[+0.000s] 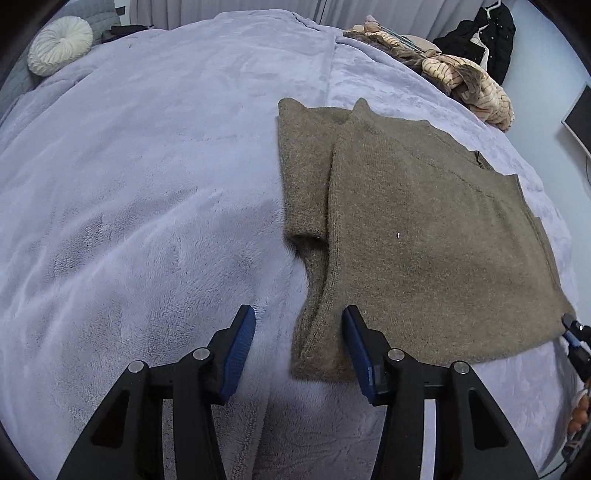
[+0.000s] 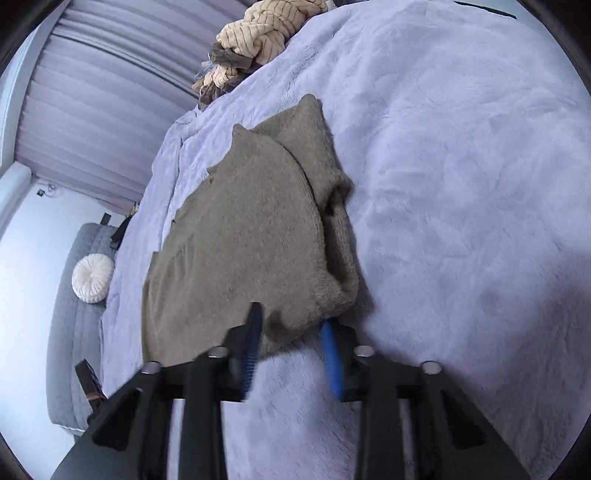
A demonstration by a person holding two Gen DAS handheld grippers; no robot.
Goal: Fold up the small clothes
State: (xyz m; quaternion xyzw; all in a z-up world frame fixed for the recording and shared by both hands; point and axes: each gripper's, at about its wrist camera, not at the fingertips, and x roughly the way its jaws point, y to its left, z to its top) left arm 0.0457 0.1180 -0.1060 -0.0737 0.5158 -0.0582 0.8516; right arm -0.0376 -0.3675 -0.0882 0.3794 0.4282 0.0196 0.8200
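A brown knitted sweater (image 1: 424, 229) lies partly folded on the lavender fleece blanket (image 1: 147, 221), with a sleeve doubled along its left edge. My left gripper (image 1: 299, 325) is open, its jaws astride the sweater's near left corner without pinching it. In the right wrist view the sweater (image 2: 240, 240) lies ahead. My right gripper (image 2: 291, 325) is open, with the sweater's near folded corner between its blue fingers (image 2: 330, 354); the view is blurred. The right gripper's tip also shows in the left wrist view (image 1: 574, 332) at the sweater's right corner.
A pile of striped beige clothes (image 1: 469, 81) lies at the bed's far right edge, also in the right wrist view (image 2: 258, 33). Black garments (image 1: 480, 33) hang behind it. A round white cushion (image 1: 59, 46) sits on a grey pillow (image 2: 70, 332).
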